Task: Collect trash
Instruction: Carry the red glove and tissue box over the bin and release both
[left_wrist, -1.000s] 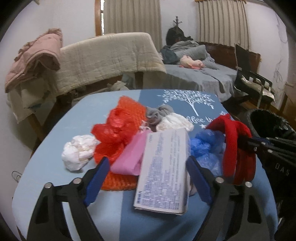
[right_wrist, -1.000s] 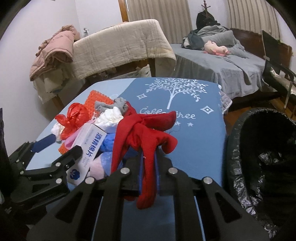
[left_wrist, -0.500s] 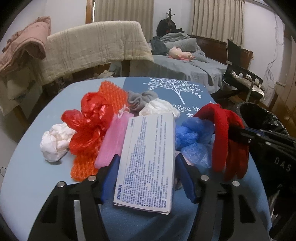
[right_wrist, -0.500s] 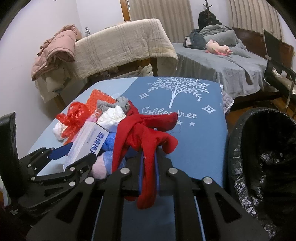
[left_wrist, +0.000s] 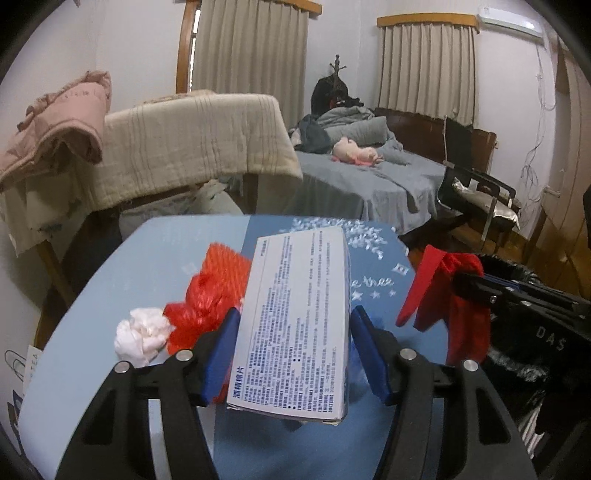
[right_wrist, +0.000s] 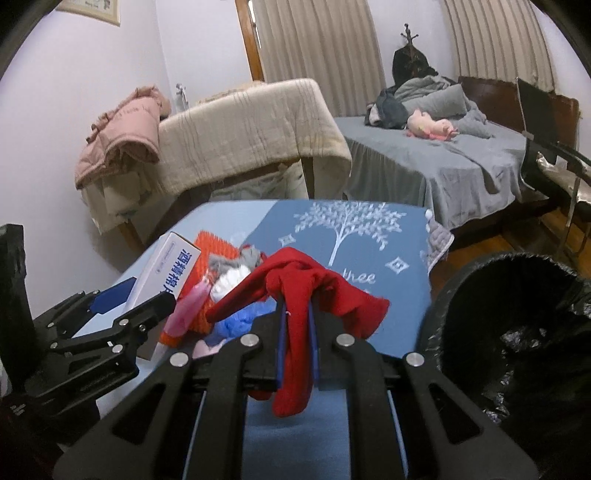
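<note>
Lifted since the earlier frame, the white box (left_wrist: 295, 317) is now off the bench (left_wrist: 110, 295) and tilted up, where half a second ago it was lying flat in the pile. Left tongs (left_wrist: 293, 354) are closed on the box, blue pads pressed against both long sides near its lower end. Right tongs (right_wrist: 295, 325) are shut on a red cloth (right_wrist: 299, 291), which is draped over and hangs down between the jaws, held clear of the bench.

Progress: two items are gripped, none seen being dropped yet. A black-lined bin (right_wrist: 517, 332) sits open just beside the bench on the right, with the red cloth near its rim. Whether anything has been binned cannot be told; the bag's inside is dark. Left on the bench: a red plastic bag (left_wrist: 195, 314), an orange mesh pad (left_wrist: 225, 262), a white wad (left_wrist: 142, 334), a blue bag (right_wrist: 236, 321), a pink piece (right_wrist: 184, 310) and a grey-and-white bundle (right_wrist: 236, 266). Task judged early to midway.

Box long axis runs away from the left camera, far end raised and pointing toward the bench's back edge, printed face up, with a slight lean to the right.
</note>
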